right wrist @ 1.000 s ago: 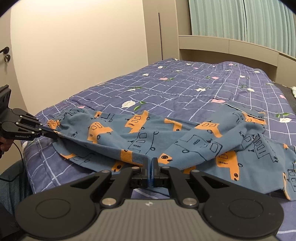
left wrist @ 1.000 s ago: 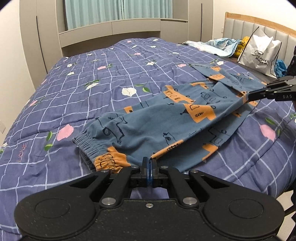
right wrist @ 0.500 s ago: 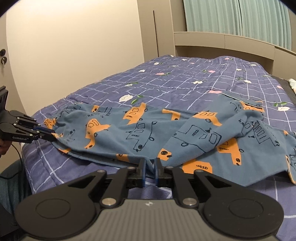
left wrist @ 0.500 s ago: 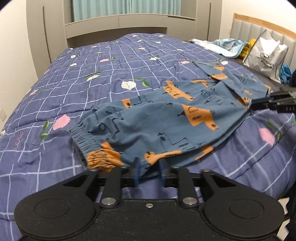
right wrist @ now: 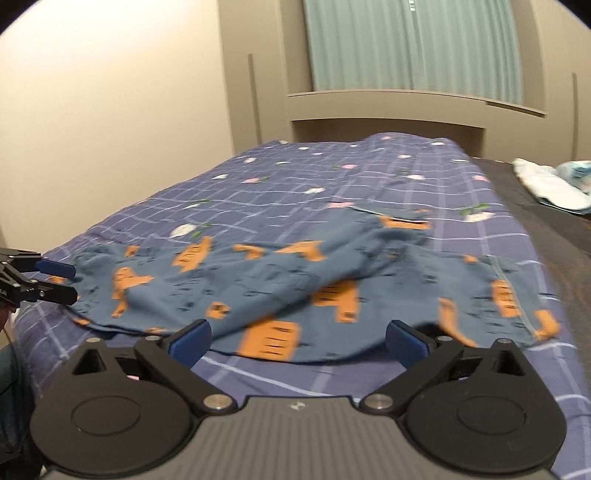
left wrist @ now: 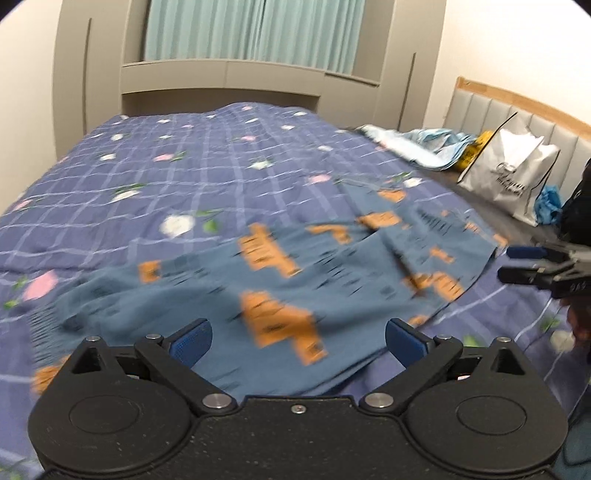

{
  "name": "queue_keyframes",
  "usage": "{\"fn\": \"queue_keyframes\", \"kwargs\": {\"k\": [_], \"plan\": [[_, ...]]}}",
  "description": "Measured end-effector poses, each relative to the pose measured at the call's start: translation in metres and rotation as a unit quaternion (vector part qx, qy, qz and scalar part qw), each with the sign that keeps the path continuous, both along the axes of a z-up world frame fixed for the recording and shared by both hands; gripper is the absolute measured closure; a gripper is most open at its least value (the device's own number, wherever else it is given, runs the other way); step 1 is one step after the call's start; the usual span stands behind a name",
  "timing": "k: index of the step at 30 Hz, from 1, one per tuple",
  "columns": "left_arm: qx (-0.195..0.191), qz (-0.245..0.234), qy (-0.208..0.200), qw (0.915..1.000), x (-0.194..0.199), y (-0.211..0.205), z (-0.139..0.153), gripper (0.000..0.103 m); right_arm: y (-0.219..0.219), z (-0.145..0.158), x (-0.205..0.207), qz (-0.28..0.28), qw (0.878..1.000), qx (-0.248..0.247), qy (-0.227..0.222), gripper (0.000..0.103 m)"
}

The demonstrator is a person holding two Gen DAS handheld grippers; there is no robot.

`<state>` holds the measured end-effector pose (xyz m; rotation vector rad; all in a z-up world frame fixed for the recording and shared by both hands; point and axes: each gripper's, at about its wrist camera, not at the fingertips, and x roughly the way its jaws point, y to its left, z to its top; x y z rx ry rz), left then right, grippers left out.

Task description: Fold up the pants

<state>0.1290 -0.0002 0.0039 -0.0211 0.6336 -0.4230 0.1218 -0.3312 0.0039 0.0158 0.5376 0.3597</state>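
Now both the left gripper (left wrist: 298,338) and the right gripper (right wrist: 299,338) have jaws spread wide, holding nothing; the pants (left wrist: 295,280) lie loose on the bed (left wrist: 221,166); the bag (left wrist: 513,173) print is too blurred to read.

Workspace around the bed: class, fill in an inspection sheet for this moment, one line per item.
Surface: bed with purple checked floral quilt.
Job's things: pants, blue with orange print, lying rumpled on the quilt, held by neither gripper.
Clutter: white bag, light blue cloth near the headboard.
Grippers: left gripper open; right gripper open.
Cables: nothing seen.
Surroundings: green curtain, beige cabinets, padded headboard.
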Motion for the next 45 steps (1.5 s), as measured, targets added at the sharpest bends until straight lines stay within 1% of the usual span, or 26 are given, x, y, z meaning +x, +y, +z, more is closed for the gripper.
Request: {"fn": "queue_keyframes", "kwargs": {"k": [6, 10, 13, 16, 17, 19, 23, 26, 28, 31, 36, 37, 40, 41, 42, 44, 45], "plan": [[-0.048, -0.031, -0.004, 0.9984, 0.033, -0.055, -0.001, 0.001, -0.034, 0.0, 0.008, -0.044, 0.999, -0.024, 0.004, 0.0], [-0.082, -0.036, 0.014, 0.9959, 0.059, -0.086, -0.008, 0.001, -0.047, 0.005, 0.024, -0.053, 0.998, -0.04, 0.006, 0.0], [-0.103, -0.032, 0.028, 0.9938, 0.075, -0.1, -0.014, 0.001, -0.048, 0.013, 0.045, -0.045, 0.997, -0.066, 0.003, 0.0], [-0.122, -0.025, 0.034, 0.9916, 0.085, -0.109, -0.02, 0.001, -0.044, 0.02, 0.072, -0.028, 0.996, -0.081, 0.004, 0.0], [-0.128, -0.025, 0.034, 0.9908, 0.087, -0.111, -0.02, 0.003, -0.043, 0.023, 0.082, -0.021, 0.996, -0.085, 0.004, 0.0], [-0.133, -0.03, 0.035, 0.99, 0.091, -0.114, -0.022, 0.006, -0.038, 0.027, 0.102, -0.007, 0.996, -0.094, 0.002, 0.0], [-0.137, -0.032, 0.033, 0.9895, 0.095, -0.108, -0.021, 0.006, -0.024, 0.034, 0.148, 0.016, 0.995, -0.095, 0.01, 0.0], [-0.115, -0.027, 0.014, 0.9929, 0.104, -0.098, -0.014, 0.004, -0.016, 0.037, 0.179, 0.024, 0.996, -0.082, 0.019, 0.0], [-0.088, -0.022, -0.001, 0.9958, 0.114, -0.092, -0.008, 0.003, -0.008, 0.037, 0.198, 0.03, 0.997, -0.072, 0.029, 0.0], [-0.04, -0.014, -0.019, 0.9989, 0.133, -0.083, 0.001, 0.002, 0.007, 0.034, 0.221, 0.032, 0.996, -0.071, 0.041, 0.0], [0.025, -0.02, -0.038, 0.9987, 0.164, -0.076, 0.001, 0.002, 0.039, 0.021, 0.253, 0.024, 0.994, -0.086, 0.063, 0.0], [0.033, -0.027, -0.042, 0.9982, 0.168, -0.076, 0.001, 0.004, 0.045, 0.018, 0.258, 0.02, 0.994, -0.089, 0.068, 0.0], [0.066, -0.07, -0.053, 0.994, 0.173, -0.081, -0.004, 0.015, 0.059, 0.011, 0.272, 0.012, 0.992, -0.092, 0.087, 0.0], [0.072, -0.085, -0.053, 0.9924, 0.174, -0.084, -0.006, 0.021, 0.062, 0.009, 0.275, 0.01, 0.992, -0.091, 0.089, 0.001], [0.074, -0.099, -0.051, 0.991, 0.174, -0.085, -0.007, 0.026, 0.064, 0.008, 0.276, 0.002, 0.992, -0.091, 0.086, 0.003], [0.077, -0.12, -0.047, 0.9886, 0.177, -0.087, -0.01, 0.029, 0.066, 0.006, 0.28, -0.016, 0.992, -0.093, 0.084, 0.014], [0.079, -0.127, -0.047, 0.9877, 0.178, -0.088, -0.011, 0.032, 0.067, 0.004, 0.282, -0.02, 0.992, -0.091, 0.087, 0.016]]}}
